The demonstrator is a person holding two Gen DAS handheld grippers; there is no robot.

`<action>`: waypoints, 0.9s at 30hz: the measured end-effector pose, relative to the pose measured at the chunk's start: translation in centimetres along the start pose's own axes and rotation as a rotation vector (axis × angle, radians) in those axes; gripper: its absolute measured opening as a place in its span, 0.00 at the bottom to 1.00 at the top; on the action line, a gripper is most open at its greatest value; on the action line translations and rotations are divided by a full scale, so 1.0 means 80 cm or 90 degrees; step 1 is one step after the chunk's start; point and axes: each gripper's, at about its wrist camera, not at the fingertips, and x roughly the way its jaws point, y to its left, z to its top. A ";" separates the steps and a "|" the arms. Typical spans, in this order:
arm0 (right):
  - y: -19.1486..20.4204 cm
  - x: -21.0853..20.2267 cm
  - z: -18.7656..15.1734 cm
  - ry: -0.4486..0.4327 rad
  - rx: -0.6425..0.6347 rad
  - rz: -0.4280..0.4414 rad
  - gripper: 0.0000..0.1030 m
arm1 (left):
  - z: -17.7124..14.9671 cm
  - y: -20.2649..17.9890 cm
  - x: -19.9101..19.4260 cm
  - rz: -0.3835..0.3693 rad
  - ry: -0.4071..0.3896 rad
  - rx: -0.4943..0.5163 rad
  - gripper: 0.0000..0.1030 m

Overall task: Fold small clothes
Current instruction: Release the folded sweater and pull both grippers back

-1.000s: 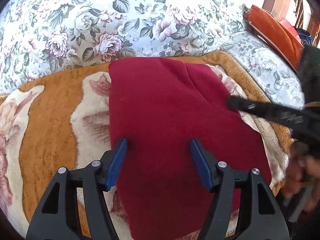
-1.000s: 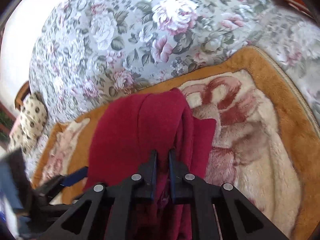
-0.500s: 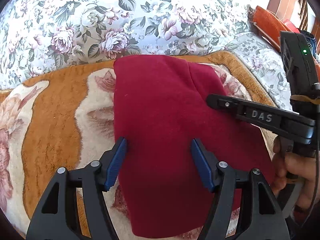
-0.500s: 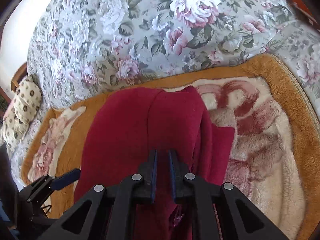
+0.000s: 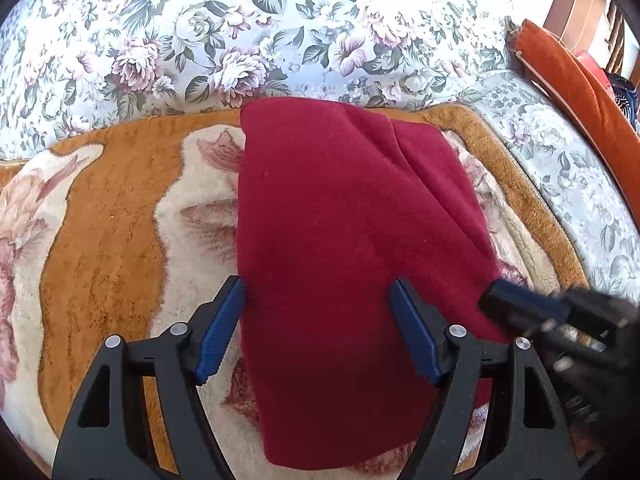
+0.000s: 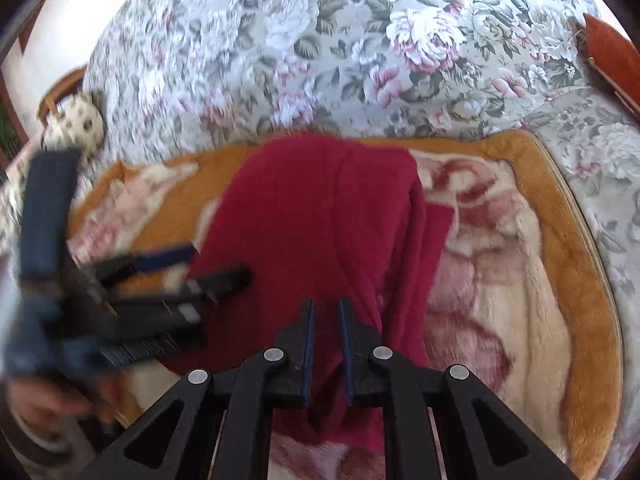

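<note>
A dark red fleece garment (image 5: 340,208) lies folded lengthwise on a tan and cream blanket (image 5: 100,240). My left gripper (image 5: 318,286) hovers over its near half with the jaws wide and opening. The cloth lies under them, and the blue pads do not press it. In the right wrist view the garment (image 6: 304,216) has a raised fold running to my right gripper (image 6: 325,303). Its jaws are narrow and opening, with that fold between the pads. From the left wrist view the right gripper (image 5: 494,298) is blurred at the garment's right edge. The left gripper (image 6: 218,262) shows blurred at the left.
The blanket (image 6: 520,280) lies on a floral-covered sofa (image 5: 240,20) whose back rises behind the garment. An orange cushion (image 5: 568,92) sits at the far right. A spotted pillow (image 6: 80,124) is at the far left. A hand (image 6: 36,408) holds the left gripper.
The right gripper has drawn back from over the garment to its near right edge, and its jaws have parted a little. The left jaws have spread wider and stayed in place.
</note>
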 end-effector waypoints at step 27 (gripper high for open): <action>0.007 -0.058 -0.015 -0.071 0.046 -0.006 0.20 | -0.025 -0.001 -0.066 0.092 -0.069 -0.011 0.73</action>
